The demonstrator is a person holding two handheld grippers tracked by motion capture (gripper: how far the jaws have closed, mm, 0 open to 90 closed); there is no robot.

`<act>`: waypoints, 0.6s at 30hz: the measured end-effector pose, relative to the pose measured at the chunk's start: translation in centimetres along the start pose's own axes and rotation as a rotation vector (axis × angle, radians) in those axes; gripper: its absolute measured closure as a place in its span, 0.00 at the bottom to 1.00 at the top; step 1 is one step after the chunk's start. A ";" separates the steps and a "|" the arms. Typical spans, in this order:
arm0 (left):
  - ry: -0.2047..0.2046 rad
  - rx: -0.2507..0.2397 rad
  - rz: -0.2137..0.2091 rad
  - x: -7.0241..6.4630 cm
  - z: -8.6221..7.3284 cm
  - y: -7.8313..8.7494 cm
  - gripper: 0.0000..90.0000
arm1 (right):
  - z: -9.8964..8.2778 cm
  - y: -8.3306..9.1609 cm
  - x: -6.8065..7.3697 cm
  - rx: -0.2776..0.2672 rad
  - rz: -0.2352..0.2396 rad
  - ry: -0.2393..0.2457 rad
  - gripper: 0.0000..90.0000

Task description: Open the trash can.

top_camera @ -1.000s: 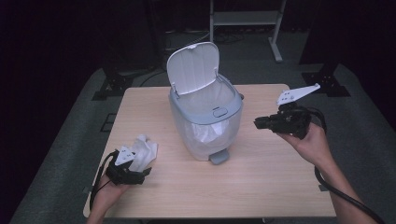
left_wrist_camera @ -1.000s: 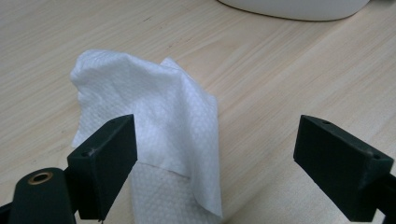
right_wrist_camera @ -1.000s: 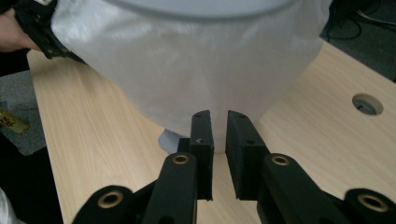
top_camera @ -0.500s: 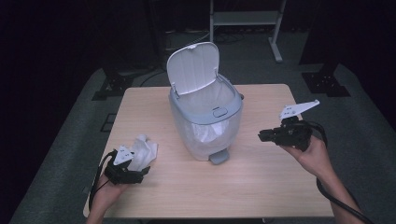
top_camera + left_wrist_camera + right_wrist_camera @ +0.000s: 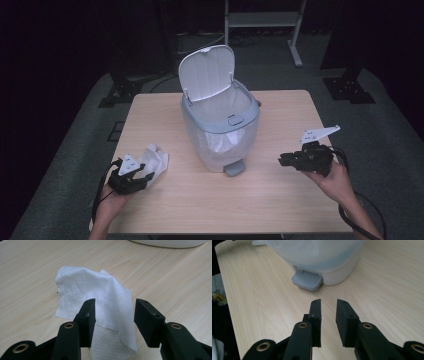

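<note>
At the left of the high view, the left gripper sits low over the table, close to its near-left corner, with the person's left hand coming up over the near edge. In the left gripper view its fingers stand wide apart, and a crumpled white paper towel lies on the wood between and beyond them; whether either finger touches the paper cannot be told. The towel rests just ahead of that gripper in the high view, a short way in from the table's left edge, with bare wood between it and the bin.

In the middle stands a pale grey pedal bin with its lid raised and tilted back, a white liner inside. Its foot pedal points toward the person, and open table runs from the pedal to the near edge.

To the right, the right gripper hovers over the table near its right edge, held by the right hand, fingers pointing toward the bin and well clear of it. In the right gripper view the fingers are parted by a narrow gap and hold nothing, aimed at bare wood just short of the pedal.
</note>
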State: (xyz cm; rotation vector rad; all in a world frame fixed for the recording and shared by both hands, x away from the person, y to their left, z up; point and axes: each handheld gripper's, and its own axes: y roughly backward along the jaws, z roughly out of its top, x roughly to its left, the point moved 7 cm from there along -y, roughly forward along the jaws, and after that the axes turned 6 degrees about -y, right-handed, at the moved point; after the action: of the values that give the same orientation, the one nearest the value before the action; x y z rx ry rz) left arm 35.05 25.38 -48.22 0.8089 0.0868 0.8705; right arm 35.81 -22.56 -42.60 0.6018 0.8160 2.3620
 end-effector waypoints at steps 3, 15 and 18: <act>-0.008 0.007 0.002 0.2 0.0 -0.3 0.61 | -0.9 -0.2 -0.2 0.004 0.000 -0.011 0.80; -0.035 0.079 -0.042 1.7 0.9 -3.1 0.64 | -4.0 -0.4 -0.6 0.004 0.005 -0.040 0.78; -0.041 0.098 -0.051 1.9 1.3 -3.8 0.64 | -4.5 -0.4 -0.6 0.001 0.008 -0.040 0.77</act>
State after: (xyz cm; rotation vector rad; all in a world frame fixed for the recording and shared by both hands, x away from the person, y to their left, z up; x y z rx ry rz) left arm 39.28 24.58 -49.38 0.9125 0.1144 0.8055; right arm 33.84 -24.50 -46.24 0.6521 0.7983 2.3494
